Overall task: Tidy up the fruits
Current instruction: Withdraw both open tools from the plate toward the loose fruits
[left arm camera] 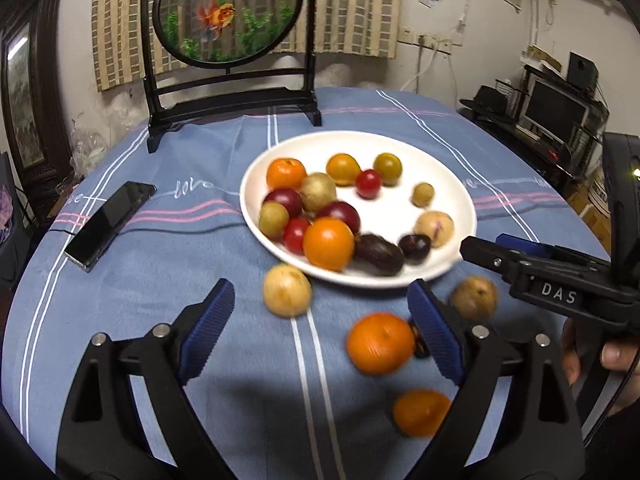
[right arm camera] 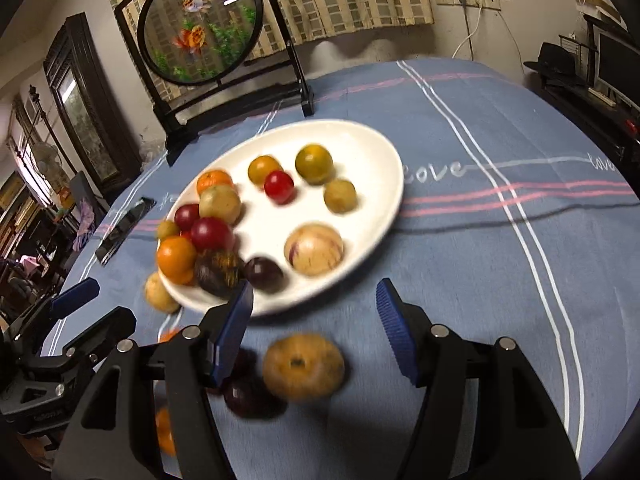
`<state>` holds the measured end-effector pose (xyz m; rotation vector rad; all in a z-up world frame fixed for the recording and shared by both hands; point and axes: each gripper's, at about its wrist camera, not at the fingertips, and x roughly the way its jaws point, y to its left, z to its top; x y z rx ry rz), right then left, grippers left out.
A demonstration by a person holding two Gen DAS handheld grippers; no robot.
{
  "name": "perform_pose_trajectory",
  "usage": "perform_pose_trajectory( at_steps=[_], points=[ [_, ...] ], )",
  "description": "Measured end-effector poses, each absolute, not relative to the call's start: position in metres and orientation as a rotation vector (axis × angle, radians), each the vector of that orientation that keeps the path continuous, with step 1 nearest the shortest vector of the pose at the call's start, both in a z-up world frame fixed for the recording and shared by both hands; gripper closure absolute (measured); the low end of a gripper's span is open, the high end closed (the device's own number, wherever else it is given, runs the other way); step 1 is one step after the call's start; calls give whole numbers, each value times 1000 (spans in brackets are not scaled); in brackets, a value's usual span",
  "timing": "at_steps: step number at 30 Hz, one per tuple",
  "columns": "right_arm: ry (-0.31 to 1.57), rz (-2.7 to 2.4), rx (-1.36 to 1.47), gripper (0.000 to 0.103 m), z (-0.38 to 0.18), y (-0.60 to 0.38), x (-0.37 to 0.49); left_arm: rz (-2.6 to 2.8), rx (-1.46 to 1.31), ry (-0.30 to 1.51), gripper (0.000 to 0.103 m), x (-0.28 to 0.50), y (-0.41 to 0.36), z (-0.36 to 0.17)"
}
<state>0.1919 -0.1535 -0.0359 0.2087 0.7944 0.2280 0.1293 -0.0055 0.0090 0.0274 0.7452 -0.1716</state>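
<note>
Left gripper [left arm camera: 320, 320]: jaws wide apart, gripping nothing
Right gripper [right arm camera: 316, 320]: jaws apart, empty
Orange [left arm camera: 379, 343]: on cloth, beside left gripper's finger
Plate [right arm camera: 380, 148]: white, many fruits

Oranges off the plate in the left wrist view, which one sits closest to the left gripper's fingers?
The upper orange, resting against the inner side of the right-hand finger. The other loose orange lies lower in the picture, beneath that finger's arm; the remaining oranges are on the plate.

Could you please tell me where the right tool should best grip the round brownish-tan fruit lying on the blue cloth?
Probably across the round brownish-tan fruit's widest middle, coming from above and the near side. It lies apart from the white plate, but dark plums crowd its left.
</note>
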Motion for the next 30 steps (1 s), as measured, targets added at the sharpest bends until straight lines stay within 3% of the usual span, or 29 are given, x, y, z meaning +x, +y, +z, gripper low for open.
perform_pose_trajectory(
  at_steps=[30],
  points=[
    [829,231,137,36,-45,-160,133,-304,81,870,13,87,-44,-23]
  ],
)
